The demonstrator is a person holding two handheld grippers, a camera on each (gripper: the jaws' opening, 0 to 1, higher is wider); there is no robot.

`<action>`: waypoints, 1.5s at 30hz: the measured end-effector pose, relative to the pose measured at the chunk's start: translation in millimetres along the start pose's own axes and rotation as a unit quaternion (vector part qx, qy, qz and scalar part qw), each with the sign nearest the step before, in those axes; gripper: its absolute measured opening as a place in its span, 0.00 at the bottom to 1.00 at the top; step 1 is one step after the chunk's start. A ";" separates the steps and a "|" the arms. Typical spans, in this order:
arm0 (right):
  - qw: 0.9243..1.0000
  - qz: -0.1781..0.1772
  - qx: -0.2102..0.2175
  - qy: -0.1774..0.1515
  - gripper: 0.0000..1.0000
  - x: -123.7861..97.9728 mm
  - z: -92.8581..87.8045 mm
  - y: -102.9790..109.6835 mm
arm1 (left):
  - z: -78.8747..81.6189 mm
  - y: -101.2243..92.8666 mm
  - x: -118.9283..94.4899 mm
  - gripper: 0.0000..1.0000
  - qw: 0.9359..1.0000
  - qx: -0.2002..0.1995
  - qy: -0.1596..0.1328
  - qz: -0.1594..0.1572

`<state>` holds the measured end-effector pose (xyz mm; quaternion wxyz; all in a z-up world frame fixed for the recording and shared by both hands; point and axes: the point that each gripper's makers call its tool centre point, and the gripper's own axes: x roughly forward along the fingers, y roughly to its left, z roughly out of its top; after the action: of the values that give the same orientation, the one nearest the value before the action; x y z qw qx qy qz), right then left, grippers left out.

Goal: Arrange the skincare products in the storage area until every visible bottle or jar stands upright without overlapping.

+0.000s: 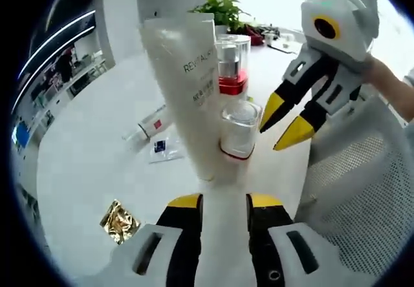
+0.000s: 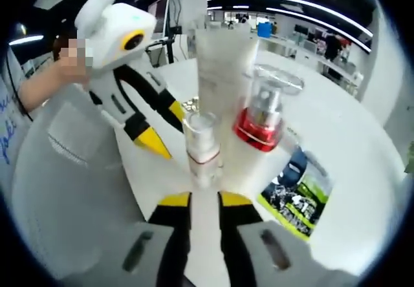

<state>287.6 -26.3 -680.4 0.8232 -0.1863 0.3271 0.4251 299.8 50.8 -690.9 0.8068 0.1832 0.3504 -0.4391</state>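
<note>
Bottles stand straight ahead of both grippers: a tall white tube (image 1: pixel 184 86), a small clear jar (image 1: pixel 238 128) and a red pump bottle (image 1: pixel 231 64), close together past the jaw tips. The left gripper (image 1: pixel 223 203) and right gripper (image 2: pixel 204 201) have spread jaws holding nothing. I think the next job is spacing them out, and the flat tube (image 1: pixel 147 124) lying off to the side of the left jaws needs standing up.

One upright white tube (image 1: pixel 184 86), two clear-capped bottles (image 1: pixel 238 128), two hand-held grippers (image 1: pixel 223 204).
</note>
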 end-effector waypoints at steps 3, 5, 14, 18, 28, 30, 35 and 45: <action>1.000 -0.017 0.012 -0.007 0.22 -6.5 1.7 -4.7 | 1.7 1.2 -4.8 0.27 1.000 -0.004 -0.007 0.006; 1.000 -0.018 0.015 -0.009 0.24 -10.5 2.2 -5.7 | 3.1 3.3 -8.9 0.27 1.000 -0.004 -0.014 0.014; 0.998 -0.045 0.029 -0.018 0.34 -26.6 2.3 -13.4 | 0.6 9.5 -28.9 0.37 0.999 -0.019 -0.027 0.036; 0.998 -0.055 0.032 -0.019 0.39 -32.8 1.2 -15.4 | -3.2 12.6 -37.3 0.43 0.998 -0.022 -0.024 0.049; 0.997 -0.073 0.022 -0.030 0.55 -44.0 5.4 -23.4 | -6.0 20.0 -53.5 0.61 0.997 -0.024 -0.029 0.074; 0.996 -0.075 0.020 -0.031 0.57 -44.9 6.3 -24.9 | -7.1 22.0 -54.9 0.64 0.996 -0.017 -0.026 0.079; 0.996 -0.083 0.020 -0.039 0.63 -47.0 9.4 -30.1 | -7.4 25.7 -58.7 0.69 0.996 -0.012 -0.028 0.083; 0.995 -0.095 0.023 -0.037 0.71 -50.1 8.5 -39.7 | -14.9 31.9 -64.8 0.81 0.996 -0.016 -0.022 0.085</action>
<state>302.2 -72.9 -638.3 0.8754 -0.1818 0.2864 0.3444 296.6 114.8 -654.4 0.8518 0.1893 0.3226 -0.3668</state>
